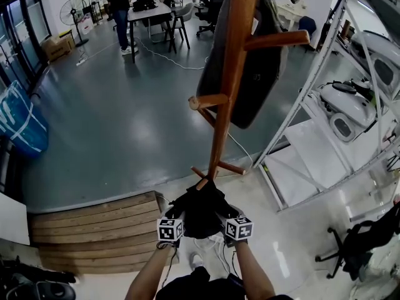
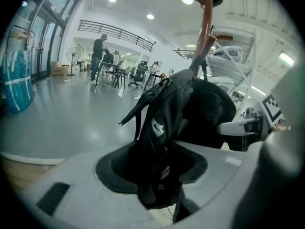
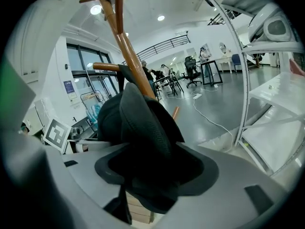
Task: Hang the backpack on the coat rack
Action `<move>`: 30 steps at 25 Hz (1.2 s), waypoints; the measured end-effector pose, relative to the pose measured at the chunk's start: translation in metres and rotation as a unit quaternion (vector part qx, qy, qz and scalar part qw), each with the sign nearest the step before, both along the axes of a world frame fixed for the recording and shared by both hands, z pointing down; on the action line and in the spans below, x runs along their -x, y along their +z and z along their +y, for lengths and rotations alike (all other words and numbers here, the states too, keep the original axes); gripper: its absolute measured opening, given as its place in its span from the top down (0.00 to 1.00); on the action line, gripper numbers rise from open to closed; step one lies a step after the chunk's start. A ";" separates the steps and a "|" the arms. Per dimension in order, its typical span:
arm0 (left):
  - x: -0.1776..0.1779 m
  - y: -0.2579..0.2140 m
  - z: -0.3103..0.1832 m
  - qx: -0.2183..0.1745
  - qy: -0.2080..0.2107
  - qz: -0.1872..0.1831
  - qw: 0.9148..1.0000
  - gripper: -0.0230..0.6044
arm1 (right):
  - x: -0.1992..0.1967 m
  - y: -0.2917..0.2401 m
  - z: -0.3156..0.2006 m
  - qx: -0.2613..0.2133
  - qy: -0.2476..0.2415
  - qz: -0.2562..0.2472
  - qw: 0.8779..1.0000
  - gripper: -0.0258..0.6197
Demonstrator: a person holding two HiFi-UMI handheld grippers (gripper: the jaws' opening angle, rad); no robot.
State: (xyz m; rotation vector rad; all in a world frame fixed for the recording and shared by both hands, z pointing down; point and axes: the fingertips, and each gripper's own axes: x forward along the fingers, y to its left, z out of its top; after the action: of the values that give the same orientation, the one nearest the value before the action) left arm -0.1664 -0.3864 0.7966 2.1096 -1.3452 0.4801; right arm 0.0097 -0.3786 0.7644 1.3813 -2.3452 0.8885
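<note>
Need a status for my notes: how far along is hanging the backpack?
Done: backpack is at the base of the coat rack. In hand: it sits low between the jaws of left gripper and right gripper, grip unclear. Left: raise it onto a bare peg.

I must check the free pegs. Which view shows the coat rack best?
The head view: the coat rack shows from feet to two bare pegs. The left gripper view and the right gripper view show only its upper part, behind the backpack.

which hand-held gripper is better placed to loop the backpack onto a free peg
Probably left: the left hand-held gripper has a backpack strap between its jaws, and the bare peg juts toward its side.
</note>
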 end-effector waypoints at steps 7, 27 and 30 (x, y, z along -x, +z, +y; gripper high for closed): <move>0.011 -0.004 0.012 0.013 -0.002 0.017 1.000 0.65 | 0.004 -0.007 0.011 0.001 -0.002 0.016 1.000 0.54; 0.039 -0.116 0.051 -0.127 -0.079 0.022 0.988 0.86 | 0.010 -0.087 0.052 -0.033 0.021 0.006 0.999 0.62; 0.036 -0.136 0.064 -0.140 -0.092 0.023 0.986 0.91 | 0.007 -0.100 0.058 -0.041 0.024 -0.008 0.999 0.70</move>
State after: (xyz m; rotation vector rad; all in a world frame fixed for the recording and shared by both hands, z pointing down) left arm -0.2024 -0.3220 0.6604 2.1708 -1.6413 0.1713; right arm 0.0028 -0.3210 0.6649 1.4733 -2.3959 0.8278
